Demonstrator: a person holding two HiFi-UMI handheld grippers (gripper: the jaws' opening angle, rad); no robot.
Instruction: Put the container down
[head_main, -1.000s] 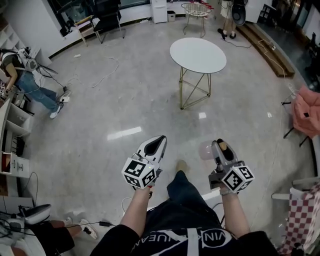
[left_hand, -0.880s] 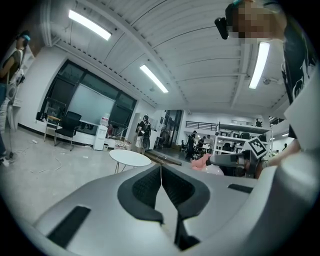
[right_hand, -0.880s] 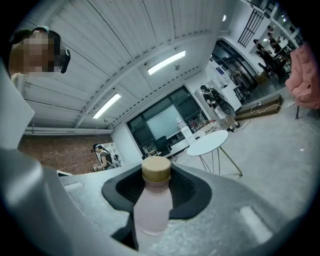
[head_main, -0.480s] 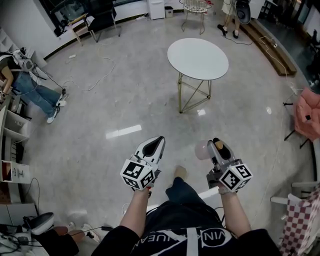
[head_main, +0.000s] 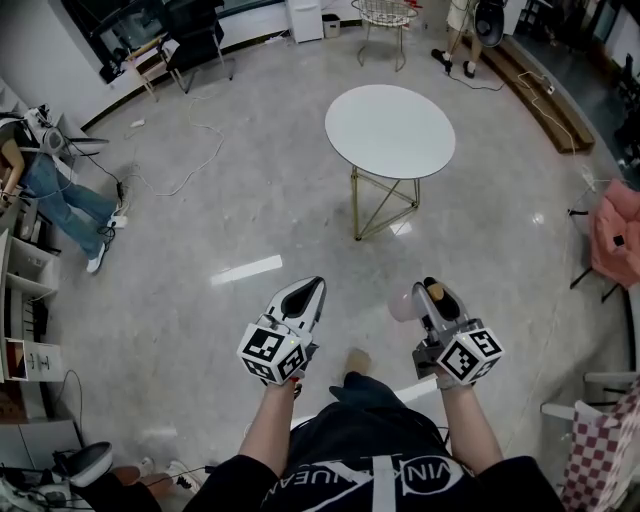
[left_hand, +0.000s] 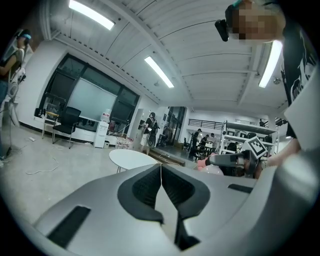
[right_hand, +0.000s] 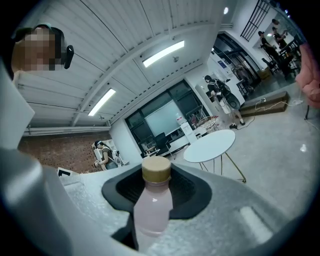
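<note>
A pale pink bottle (right_hand: 152, 210) with a tan cap is the container; my right gripper (right_hand: 156, 187) is shut on it, cap pointing away from the camera. In the head view the bottle (head_main: 403, 304) shows just left of the right gripper (head_main: 432, 290), held in the air above the floor. My left gripper (head_main: 318, 286) hangs beside it, shut with nothing between its jaws; in the left gripper view (left_hand: 161, 172) the dark pads meet. A white oval table (head_main: 390, 130) on thin gold legs stands ahead, also seen as the table (right_hand: 210, 145) beyond the bottle.
Glossy grey floor lies all around. Cables (head_main: 190, 165) trail at the back left near a person in jeans (head_main: 50, 190) and shelving (head_main: 25, 290). A wire chair (head_main: 385, 15) stands behind the table. Pink cloth (head_main: 615, 235) and a checkered cloth (head_main: 605, 450) are at the right.
The view has shifted a little as the person steps forward, and the table now sits slightly lower in the frame. Both grippers keep their pose, with the bottle still held.
</note>
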